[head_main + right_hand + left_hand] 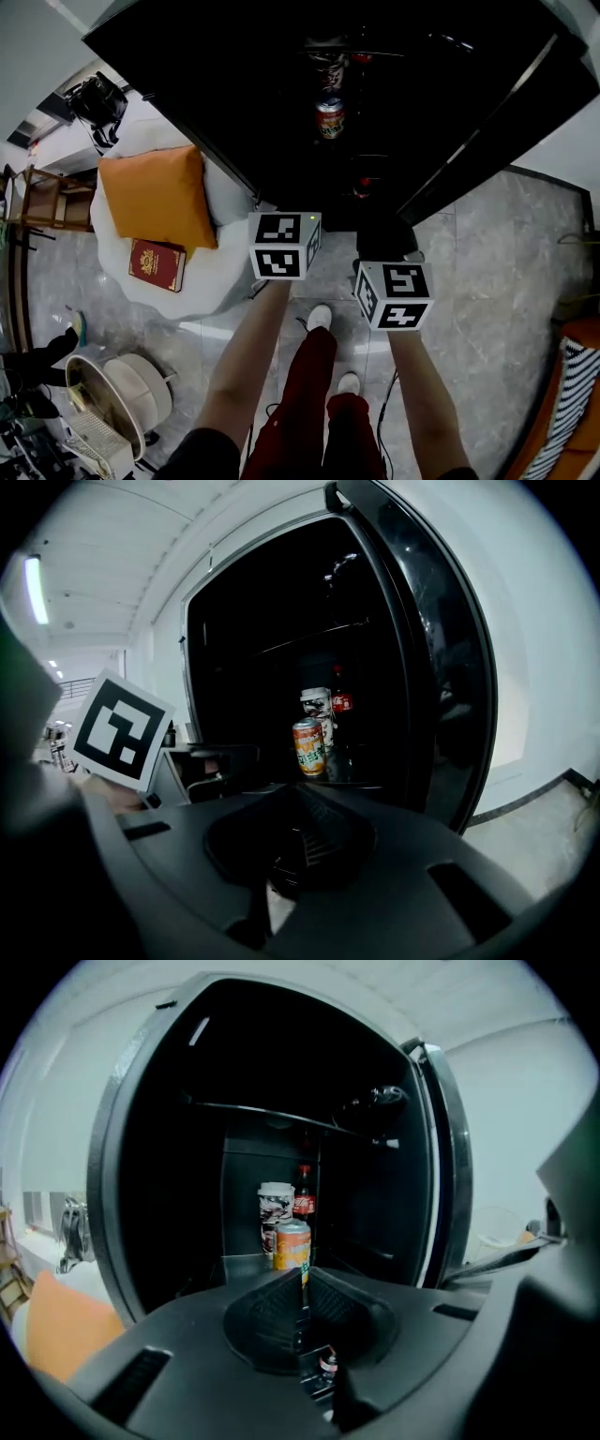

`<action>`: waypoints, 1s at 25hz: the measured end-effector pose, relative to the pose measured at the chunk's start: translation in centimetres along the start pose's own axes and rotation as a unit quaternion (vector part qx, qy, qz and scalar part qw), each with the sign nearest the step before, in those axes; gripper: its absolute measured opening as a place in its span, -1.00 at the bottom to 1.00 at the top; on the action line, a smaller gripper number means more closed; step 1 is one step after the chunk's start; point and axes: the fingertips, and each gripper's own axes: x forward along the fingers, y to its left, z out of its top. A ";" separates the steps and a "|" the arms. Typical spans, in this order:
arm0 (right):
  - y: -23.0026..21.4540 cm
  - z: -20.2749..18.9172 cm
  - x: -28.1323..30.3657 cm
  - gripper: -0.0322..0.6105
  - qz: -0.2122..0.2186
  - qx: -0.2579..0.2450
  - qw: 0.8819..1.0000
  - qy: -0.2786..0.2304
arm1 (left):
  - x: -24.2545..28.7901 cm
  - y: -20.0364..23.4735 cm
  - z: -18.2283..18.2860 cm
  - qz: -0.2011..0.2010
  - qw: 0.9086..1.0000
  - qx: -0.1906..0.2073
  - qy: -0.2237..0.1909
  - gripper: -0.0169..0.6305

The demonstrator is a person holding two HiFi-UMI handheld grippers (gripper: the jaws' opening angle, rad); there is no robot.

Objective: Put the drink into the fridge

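The orange drink can is set upright at the front of the fridge shelf, before a paper cup and a cola bottle. The left tongs and right tongs are held together, empty, outside the open fridge door. The placing is judged done.

1 fridge, 1 orange can, 1 paper cup, 1 cola btl, 1 orange cushion, 1 red book
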 end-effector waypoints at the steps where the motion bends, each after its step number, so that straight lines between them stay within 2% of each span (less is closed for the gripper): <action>1: 0.1 0.1 -0.4 -0.85 0.001 0.000 1.000 -0.001 | -0.4 -0.2 0.1 -0.003 1.000 -0.004 0.000 -0.86; 8: 0.5 2.3 -3.6 -0.85 0.015 0.003 1.000 -0.017 | -4.4 -2.5 0.9 -0.030 0.999 -0.030 0.018 -0.91; 15: 0.8 4.2 -6.8 -0.85 0.021 -0.009 0.999 -0.025 | -9.2 -5.1 2.7 -0.045 0.999 -0.026 0.005 -0.91; 25: 2.6 8.9 -12.4 -0.85 0.024 -0.035 0.998 -0.056 | -15.5 -6.2 7.0 -0.042 0.998 -0.037 -0.015 -0.91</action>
